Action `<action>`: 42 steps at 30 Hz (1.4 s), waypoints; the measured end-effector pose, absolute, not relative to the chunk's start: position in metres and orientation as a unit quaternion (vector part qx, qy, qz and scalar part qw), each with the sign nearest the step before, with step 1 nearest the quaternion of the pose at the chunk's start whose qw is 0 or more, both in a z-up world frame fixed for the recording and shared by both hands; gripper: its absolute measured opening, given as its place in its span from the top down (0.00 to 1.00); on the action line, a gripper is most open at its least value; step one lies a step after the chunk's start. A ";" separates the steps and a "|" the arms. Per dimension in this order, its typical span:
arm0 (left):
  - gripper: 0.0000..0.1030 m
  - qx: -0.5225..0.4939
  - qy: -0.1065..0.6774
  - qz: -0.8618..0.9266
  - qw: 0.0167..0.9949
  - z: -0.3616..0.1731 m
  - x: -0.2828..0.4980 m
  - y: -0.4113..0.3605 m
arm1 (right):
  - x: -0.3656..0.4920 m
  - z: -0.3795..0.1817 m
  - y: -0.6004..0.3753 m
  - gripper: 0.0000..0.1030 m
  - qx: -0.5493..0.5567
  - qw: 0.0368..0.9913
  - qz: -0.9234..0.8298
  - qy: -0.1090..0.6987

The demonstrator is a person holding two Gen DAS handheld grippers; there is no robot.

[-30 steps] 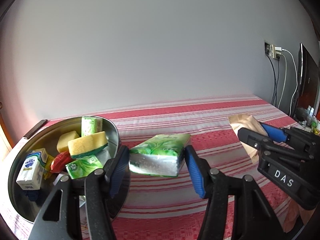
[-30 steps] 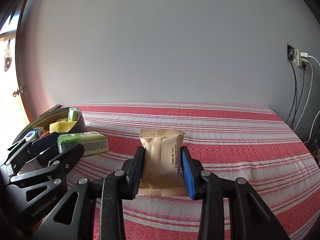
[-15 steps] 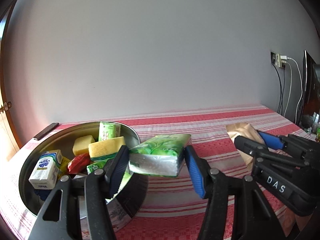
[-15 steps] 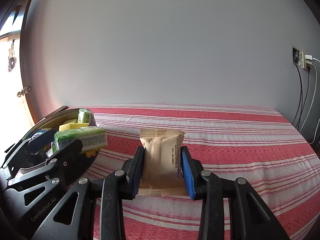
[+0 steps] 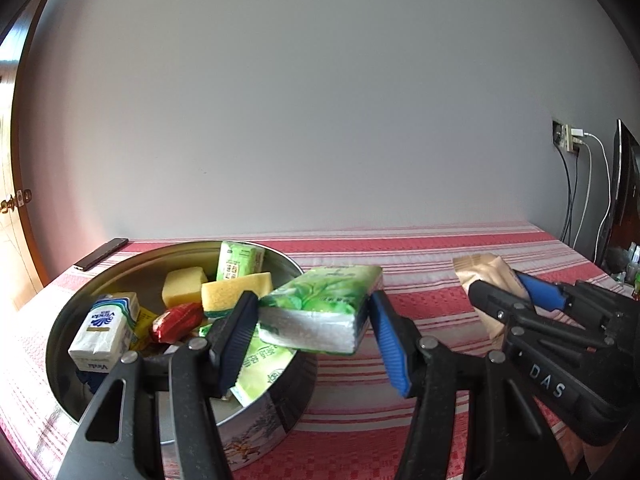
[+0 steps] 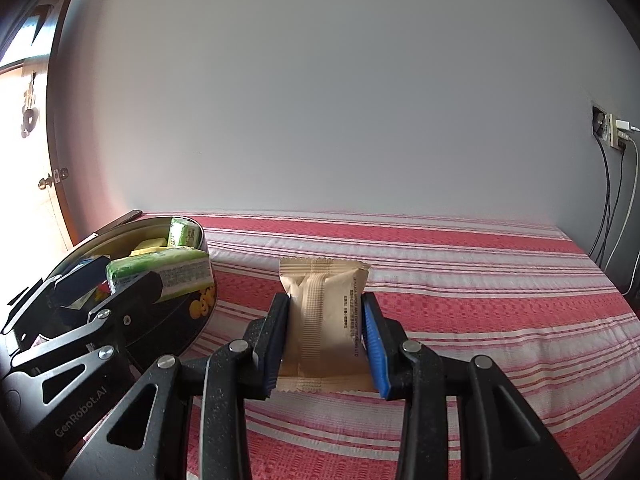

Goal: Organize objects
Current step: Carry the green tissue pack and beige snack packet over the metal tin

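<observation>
My left gripper (image 5: 314,312) is shut on a green tissue pack (image 5: 320,312), held in the air over the right rim of a round metal tin (image 5: 276,408). The tin holds yellow sponges (image 5: 236,288), a red wrapped sweet (image 5: 176,320), a small white carton (image 5: 104,330) and other green packs (image 5: 240,258). My right gripper (image 6: 326,320) is shut on a beige snack packet (image 6: 324,320) above the striped cloth. In the right wrist view the tin (image 6: 188,312) and the green tissue pack (image 6: 160,270) sit at the left, with the left gripper (image 6: 108,296) beside them.
A red-and-white striped cloth (image 6: 460,280) covers the table up to a grey wall. A dark phone (image 5: 100,254) lies at the far left corner behind the tin. A wall socket with cables (image 6: 616,136) and a dark screen (image 5: 626,184) stand at the right.
Both grippers have shifted left toward the tin with their loads. The tissue pack went from beside the tin to over its right rim. Both grips are unchanged.
</observation>
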State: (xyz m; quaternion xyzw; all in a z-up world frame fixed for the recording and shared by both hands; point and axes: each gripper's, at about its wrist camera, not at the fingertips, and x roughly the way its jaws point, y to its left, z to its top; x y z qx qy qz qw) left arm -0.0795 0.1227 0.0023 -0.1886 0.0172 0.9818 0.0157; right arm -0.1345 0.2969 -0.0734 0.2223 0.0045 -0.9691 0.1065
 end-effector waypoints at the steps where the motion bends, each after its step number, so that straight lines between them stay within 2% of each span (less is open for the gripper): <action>1: 0.44 -0.188 0.015 0.982 0.015 0.003 -0.079 0.121 | -0.134 -0.073 0.298 0.62 0.222 0.107 -0.969 0.004; 27: 0.44 -0.182 -0.001 0.983 0.000 0.006 -0.066 0.093 | -0.116 -0.065 0.296 0.62 0.200 0.132 -0.971 -0.003; 42: 0.48 -0.169 -0.022 0.985 -0.020 0.029 -0.054 0.052 | -0.112 -0.031 0.250 0.62 0.179 0.181 -0.967 0.029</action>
